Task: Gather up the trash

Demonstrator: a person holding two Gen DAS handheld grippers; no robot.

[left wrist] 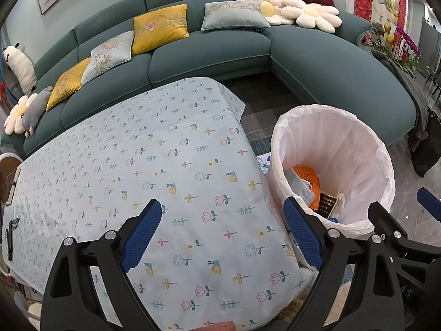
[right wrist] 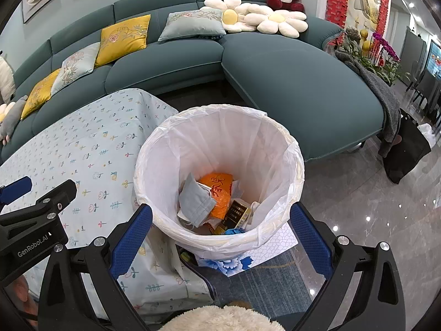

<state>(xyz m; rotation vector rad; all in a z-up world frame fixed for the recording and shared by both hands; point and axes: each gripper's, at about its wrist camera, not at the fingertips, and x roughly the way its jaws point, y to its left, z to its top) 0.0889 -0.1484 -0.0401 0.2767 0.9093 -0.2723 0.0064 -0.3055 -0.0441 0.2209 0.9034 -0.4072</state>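
The trash lies at the bottom of the round wastebasket lined with a thin white plastic bag (right wrist: 220, 165): a crumpled orange wrapper with red print (right wrist: 219, 193), a grey-blue fabric face mask (right wrist: 194, 201), a black-and-gold carton (right wrist: 235, 212) and scraps of white paper. All of it appears light. The wrapper and mask are soft and will crush under the pads; the carton is stiffer and is best taken across its narrow faces. The liner is thin and likely slippery; take hold at its folded-over rim if the bag is to be lifted.

The left gripper (left wrist: 220, 237) stands wide open and empty over the tabletop beside the wastebasket. The right gripper (right wrist: 220, 237) is likewise wide open and empty, its pads to either side of the wastebasket's near rim without touching it.

The tabletop, left of the wastebasket, carries a pale blue cloth with a small flower print (left wrist: 165, 165); no trash shows on it. The wastebasket stands on a white-and-blue patterned sheet (right wrist: 264, 251) over a blue rug. Behind the wastebasket is a curved teal sofa (right wrist: 289, 82) with cushions; right of it, glossy grey floor tiles (right wrist: 358, 207).
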